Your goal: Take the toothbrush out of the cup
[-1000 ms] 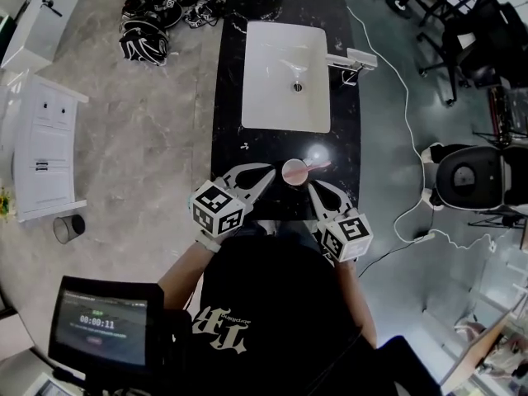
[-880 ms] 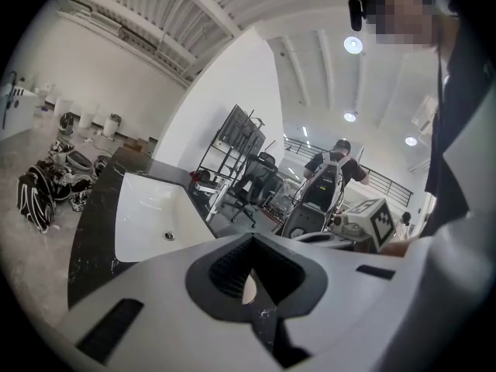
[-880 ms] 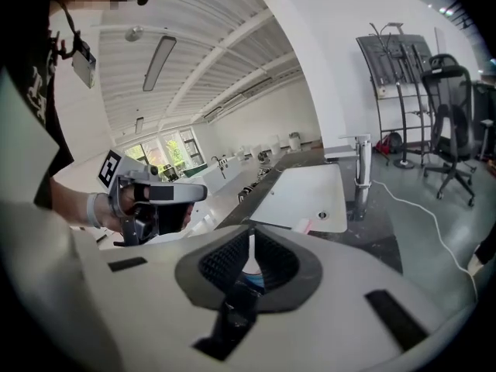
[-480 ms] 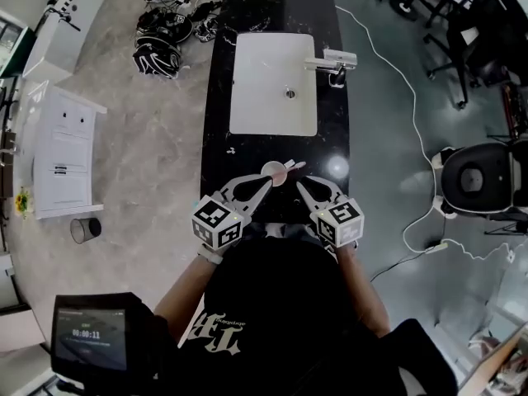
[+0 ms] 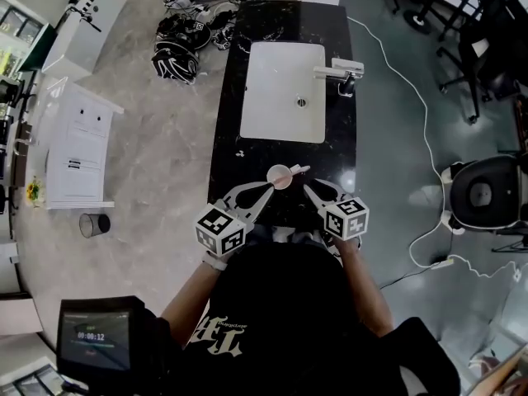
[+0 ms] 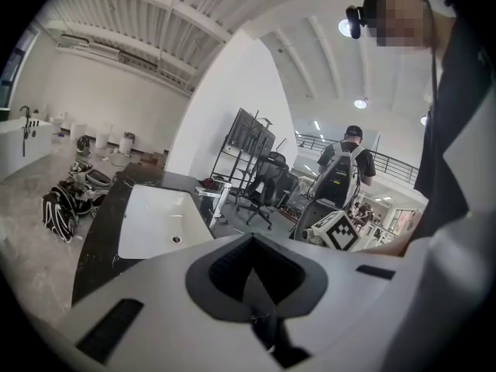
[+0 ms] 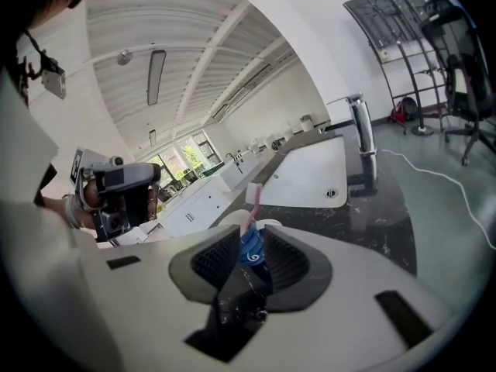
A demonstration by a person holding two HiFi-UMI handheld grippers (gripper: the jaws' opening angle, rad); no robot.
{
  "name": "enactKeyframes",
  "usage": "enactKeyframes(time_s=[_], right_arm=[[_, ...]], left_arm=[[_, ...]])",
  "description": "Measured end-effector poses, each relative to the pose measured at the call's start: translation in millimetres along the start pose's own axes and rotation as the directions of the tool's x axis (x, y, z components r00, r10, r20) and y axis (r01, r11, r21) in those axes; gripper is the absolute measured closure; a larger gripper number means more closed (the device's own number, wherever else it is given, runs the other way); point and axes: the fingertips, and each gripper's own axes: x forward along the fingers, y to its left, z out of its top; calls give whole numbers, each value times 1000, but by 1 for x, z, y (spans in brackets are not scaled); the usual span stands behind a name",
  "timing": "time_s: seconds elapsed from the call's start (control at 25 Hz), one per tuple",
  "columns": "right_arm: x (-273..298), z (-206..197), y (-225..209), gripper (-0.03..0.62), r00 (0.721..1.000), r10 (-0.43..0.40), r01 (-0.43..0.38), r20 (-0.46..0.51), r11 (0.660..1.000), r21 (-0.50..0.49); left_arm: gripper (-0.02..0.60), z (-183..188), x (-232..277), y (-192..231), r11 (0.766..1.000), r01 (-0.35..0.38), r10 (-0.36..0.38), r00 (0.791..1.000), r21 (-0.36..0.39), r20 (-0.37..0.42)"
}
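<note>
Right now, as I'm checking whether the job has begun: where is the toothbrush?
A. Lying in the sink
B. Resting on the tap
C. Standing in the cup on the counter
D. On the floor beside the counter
C: in the head view the toothbrush sticks out of the cup, which stands on the black counter between the sink and the person.

Black countertop (image 5: 227, 139): white sink (image 5: 280, 97) toward the far end, faucet (image 5: 340, 73) by the right edge, cup (image 5: 279, 176), seemingly upright, near the front edge.
</note>
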Motion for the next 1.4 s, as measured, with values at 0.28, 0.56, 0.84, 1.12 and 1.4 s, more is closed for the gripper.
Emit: enactKeyframes(time_s=[0.28, 0.56, 0.84, 1.12, 1.4], right_arm=[[17, 0, -1, 520, 1000, 29, -29, 5, 998, 50], [37, -1, -2, 513, 999, 36, -36, 5, 994, 106], [51, 1, -4, 513, 999, 27, -29, 17, 988, 149], [55, 9, -5, 514, 998, 16, -28, 58, 976, 215], [56, 16, 4, 583, 996, 15, -35, 88, 975, 220]], left_arm=[[577, -9, -17, 2, 999, -35, 36, 999, -19, 17], [577, -15, -42, 13, 996, -80, 81, 996, -40, 35], [577, -22, -62, 24, 991, -120, 123, 991, -64, 50], [577, -24, -73, 31, 988, -133, 137, 989, -74, 61], [577, -24, -82, 37, 987, -138, 143, 987, -80, 67]])
